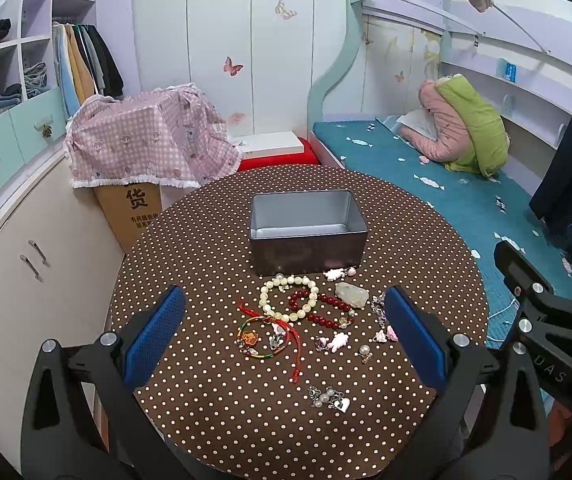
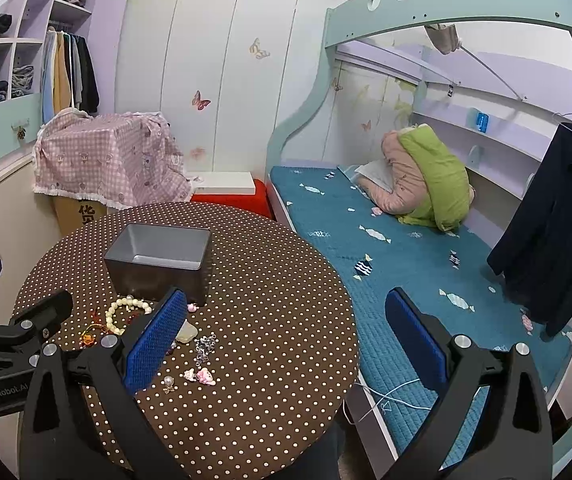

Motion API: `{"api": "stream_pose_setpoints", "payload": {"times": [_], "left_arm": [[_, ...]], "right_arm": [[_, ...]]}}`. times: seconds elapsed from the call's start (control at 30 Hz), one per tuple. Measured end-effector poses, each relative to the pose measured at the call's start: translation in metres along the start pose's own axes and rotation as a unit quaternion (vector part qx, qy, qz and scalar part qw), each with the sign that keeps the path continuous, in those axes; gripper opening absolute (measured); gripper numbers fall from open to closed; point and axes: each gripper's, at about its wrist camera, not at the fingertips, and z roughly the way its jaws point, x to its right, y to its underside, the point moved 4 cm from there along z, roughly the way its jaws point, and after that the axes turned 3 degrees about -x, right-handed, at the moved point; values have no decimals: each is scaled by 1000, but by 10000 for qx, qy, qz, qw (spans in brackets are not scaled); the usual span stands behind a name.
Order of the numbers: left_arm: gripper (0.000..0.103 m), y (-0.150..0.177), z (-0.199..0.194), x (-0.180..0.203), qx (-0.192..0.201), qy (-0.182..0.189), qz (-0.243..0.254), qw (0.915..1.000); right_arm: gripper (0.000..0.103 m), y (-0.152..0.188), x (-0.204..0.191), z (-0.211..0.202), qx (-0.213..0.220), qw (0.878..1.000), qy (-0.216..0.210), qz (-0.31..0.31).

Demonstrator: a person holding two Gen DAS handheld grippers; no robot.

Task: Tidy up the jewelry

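jewelry: cream bead bracelet point(image 1: 289, 298), red bead bracelet point(image 1: 325, 310) and little charms all loose on our polka-dot table point(image 1: 214, 240), right in front of the tin box point(image 1: 307, 232) | box looks bare inside | left claw point(image 1: 284, 340) spread wide above the pile, grabbing nothing | right claw point(image 2: 286, 344) also released, over the table edge by the bed point(image 2: 405, 256)

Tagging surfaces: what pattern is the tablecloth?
Dark brown with small white polka dots; the tablecloth shows best in the left wrist view.
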Motion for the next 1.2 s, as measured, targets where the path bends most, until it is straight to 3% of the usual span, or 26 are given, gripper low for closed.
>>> {"api": "stream_pose_setpoints", "payload": {"times": [1.2], "left_arm": [[99, 6, 13, 0, -93, 4, -22, 10000]], "right_arm": [[96, 5, 1, 6, -136, 9999, -55, -7]]}}
